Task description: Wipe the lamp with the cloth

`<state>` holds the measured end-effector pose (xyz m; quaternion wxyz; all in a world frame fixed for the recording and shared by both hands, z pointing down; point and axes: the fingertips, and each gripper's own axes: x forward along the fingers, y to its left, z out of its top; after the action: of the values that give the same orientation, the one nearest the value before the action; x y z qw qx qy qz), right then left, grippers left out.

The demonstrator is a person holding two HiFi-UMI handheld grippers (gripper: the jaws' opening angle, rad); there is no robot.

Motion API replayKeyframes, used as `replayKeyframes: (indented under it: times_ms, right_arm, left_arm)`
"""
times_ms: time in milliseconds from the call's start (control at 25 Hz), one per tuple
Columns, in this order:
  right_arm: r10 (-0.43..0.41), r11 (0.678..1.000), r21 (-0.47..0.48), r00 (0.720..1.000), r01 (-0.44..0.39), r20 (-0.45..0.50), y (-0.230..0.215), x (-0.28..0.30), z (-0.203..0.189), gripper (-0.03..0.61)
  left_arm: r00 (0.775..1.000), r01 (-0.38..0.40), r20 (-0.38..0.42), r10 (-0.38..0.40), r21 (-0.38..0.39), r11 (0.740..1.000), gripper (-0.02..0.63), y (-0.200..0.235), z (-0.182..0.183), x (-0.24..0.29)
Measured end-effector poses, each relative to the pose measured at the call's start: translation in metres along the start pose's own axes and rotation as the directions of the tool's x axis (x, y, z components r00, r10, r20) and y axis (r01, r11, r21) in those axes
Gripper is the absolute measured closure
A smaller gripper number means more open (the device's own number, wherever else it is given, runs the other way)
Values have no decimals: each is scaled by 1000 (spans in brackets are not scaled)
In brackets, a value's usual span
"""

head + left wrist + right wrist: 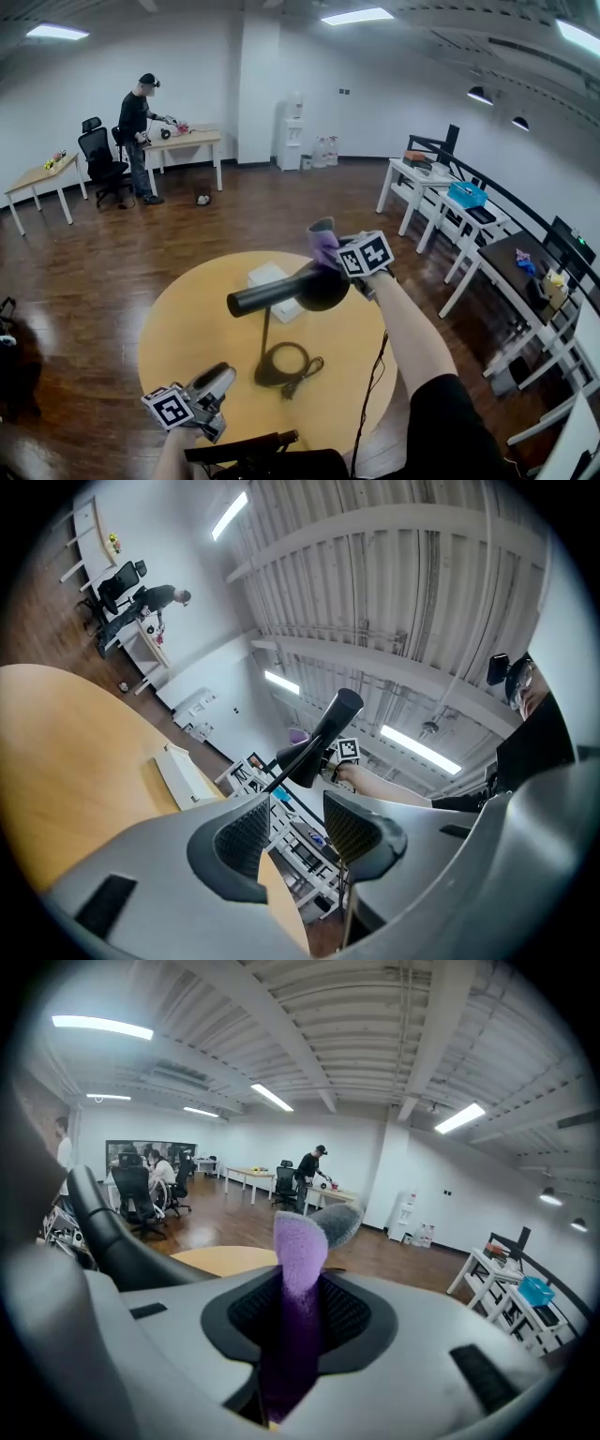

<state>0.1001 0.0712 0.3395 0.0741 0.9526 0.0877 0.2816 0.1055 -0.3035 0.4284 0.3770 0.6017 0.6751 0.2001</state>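
my right gripper (pixel 300 1309): pale grey shell with black ribbed pads (pixel 349 1314); the fuzzy purple-and-grey cloth (pixel 302 1241) nipped between them shows purple on the near fold and grey on the far tip. its marker cube (pixel 366 254): white faces with black square patterns, the same as on the marker cube (pixel 170 407) of my pale grey left gripper (pixel 221 375). slim tube-headed desk lamp (pixel 281 292): matt black all over. round wooden table (pixel 187 323): warm yellow-tan. flat rectangular box (pixel 270 278): white. plank floor (pixel 141 253): glossy dark reddish brown.

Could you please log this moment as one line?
right hand-held gripper: shut on cloth, by lamp head | left hand-held gripper: open, empty, near table edge
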Motion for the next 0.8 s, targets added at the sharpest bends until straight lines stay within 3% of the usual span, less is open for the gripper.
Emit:
replayKeyframes:
  times_ms: [320, 480, 560, 640, 720, 800]
  right_arm:
    - [-134, 991, -15, 985, 133, -110, -34, 1, -20, 477]
    - [-198, 977, -92, 977, 191, -79, -25, -6, 2, 478]
    - [-124, 986, -111, 992, 122, -6, 3, -11, 29, 477]
    - [12, 988, -157, 999, -5, 44, 50, -14, 58, 477]
    - [169, 963, -218, 985, -157, 39, 102, -16, 78, 477]
    - [319, 917, -255, 948, -306, 10, 149, -16, 91, 477]
  left_arm:
    - [1000, -10, -1, 10, 6, 1000, 439, 2, -4, -5]
    - [1000, -13, -6, 13, 5, 1000, 439, 3, 0, -8]
    - [1000, -13, -12, 13, 6, 1000, 439, 5, -1, -10]
    - [1000, -13, -17, 13, 4, 1000, 439, 6, -2, -12]
    - [1000, -10, -15, 10, -1, 1000, 439, 7, -3, -13]
    - [1000, -5, -10, 5, -4, 1000, 439, 6, -1, -12]
